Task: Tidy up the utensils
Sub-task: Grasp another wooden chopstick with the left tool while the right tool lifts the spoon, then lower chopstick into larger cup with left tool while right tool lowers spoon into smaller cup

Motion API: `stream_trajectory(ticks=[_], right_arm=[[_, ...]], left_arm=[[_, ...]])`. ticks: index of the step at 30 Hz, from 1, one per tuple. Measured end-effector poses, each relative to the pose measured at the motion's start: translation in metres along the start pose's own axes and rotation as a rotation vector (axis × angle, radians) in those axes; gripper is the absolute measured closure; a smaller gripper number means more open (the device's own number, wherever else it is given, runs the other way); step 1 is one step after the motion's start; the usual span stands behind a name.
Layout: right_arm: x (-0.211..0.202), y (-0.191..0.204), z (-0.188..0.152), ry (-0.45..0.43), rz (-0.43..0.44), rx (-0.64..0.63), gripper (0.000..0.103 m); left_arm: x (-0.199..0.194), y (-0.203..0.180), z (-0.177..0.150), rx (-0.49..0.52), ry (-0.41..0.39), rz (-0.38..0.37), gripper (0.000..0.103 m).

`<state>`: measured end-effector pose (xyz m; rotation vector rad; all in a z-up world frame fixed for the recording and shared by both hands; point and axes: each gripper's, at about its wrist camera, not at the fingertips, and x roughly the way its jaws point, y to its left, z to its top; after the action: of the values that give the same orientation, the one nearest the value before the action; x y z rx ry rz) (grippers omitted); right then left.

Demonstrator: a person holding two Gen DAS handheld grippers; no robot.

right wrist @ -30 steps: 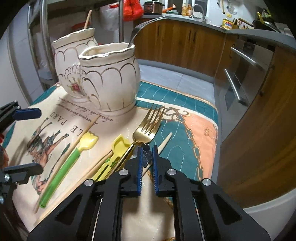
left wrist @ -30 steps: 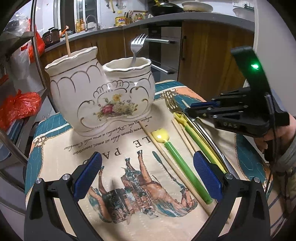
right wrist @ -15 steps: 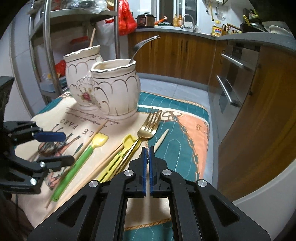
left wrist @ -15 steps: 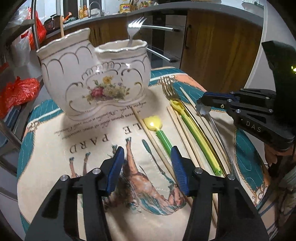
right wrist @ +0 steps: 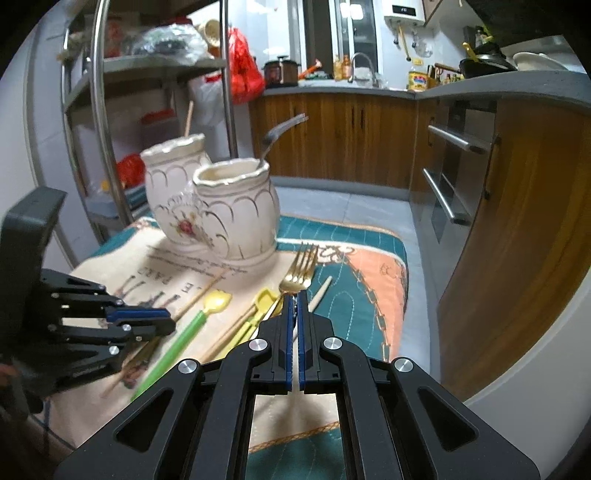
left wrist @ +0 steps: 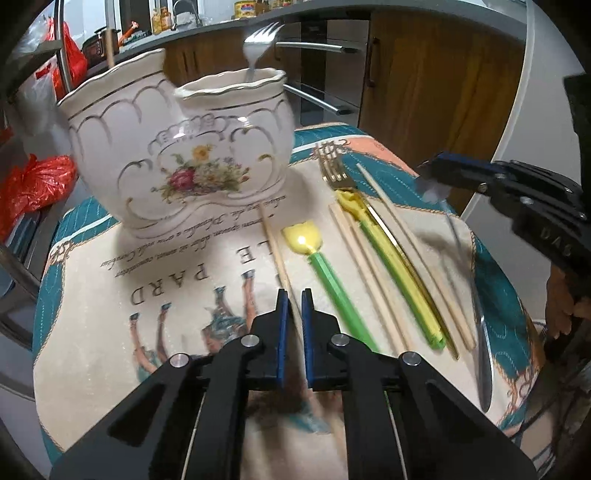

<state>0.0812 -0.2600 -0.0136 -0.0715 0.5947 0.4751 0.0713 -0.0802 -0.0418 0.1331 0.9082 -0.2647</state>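
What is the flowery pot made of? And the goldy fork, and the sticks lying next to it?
Pot: looks like glazed ceramic, shiny white with gold lines and painted flowers.
Fork: probably metal with a polished gold finish; it glints.
Sticks: seem to be bare wood or bamboo, pale and dull.

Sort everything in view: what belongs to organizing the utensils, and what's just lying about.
For the job: ceramic holder, silver fork standing in it, gold fork, green-handled spoon, yellow-green utensil, loose chopsticks, lone chopstick in the left gripper, silver utensil in the right gripper.

Lying about: red bags, yellow tin, cooker, black pan.
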Motion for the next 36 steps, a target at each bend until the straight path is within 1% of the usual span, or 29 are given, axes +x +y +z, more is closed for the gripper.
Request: stream_trajectory(ticks=[2, 8, 10, 14, 18, 19, 21, 24, 29, 36], right_arm=[[-0.005, 0.002, 0.000, -0.020, -0.001, 0.007, 0.100], [-0.022, 0.011, 0.003, -0.079, -0.011, 0.008, 0.101], [-0.028, 0.017, 0.005, -0.101, -0.023, 0.000, 0.101], [-0.039, 0.028, 0.010, -0.142, -0.036, -0.019, 0.101], [-0.048, 0.037, 0.015, -0.188, -0.065, -0.030, 0.101], [-0.051, 0.040, 0.016, -0.203, -0.078, -0.034, 0.101], [-0.056, 0.044, 0.019, -0.220, -0.094, -0.042, 0.101], [-0.061, 0.049, 0.021, -0.237, -0.109, -0.047, 0.101], [-0.059, 0.056, 0.025, -0.235, -0.131, -0.045, 0.101], [-0.056, 0.063, 0.029, -0.230, -0.153, -0.054, 0.101]], left_arm=[[-0.002, 0.007, -0.001, -0.002, 0.013, -0.007, 0.098], [-0.014, 0.026, -0.014, 0.035, 0.055, -0.018, 0.098], [-0.019, 0.029, -0.019, 0.034, 0.050, -0.028, 0.098], [-0.022, 0.026, -0.028, 0.050, 0.035, -0.037, 0.095], [-0.020, 0.025, -0.032, 0.044, -0.018, -0.022, 0.095], [-0.024, 0.027, -0.034, 0.042, -0.026, -0.022, 0.095], [-0.025, 0.029, -0.036, 0.038, -0.047, -0.020, 0.098], [-0.028, 0.034, -0.039, 0.028, -0.072, -0.028, 0.098], [-0.038, 0.042, -0.040, 0.032, -0.115, -0.045, 0.098], [-0.064, 0.047, -0.036, 0.061, -0.224, -0.089, 0.098]])
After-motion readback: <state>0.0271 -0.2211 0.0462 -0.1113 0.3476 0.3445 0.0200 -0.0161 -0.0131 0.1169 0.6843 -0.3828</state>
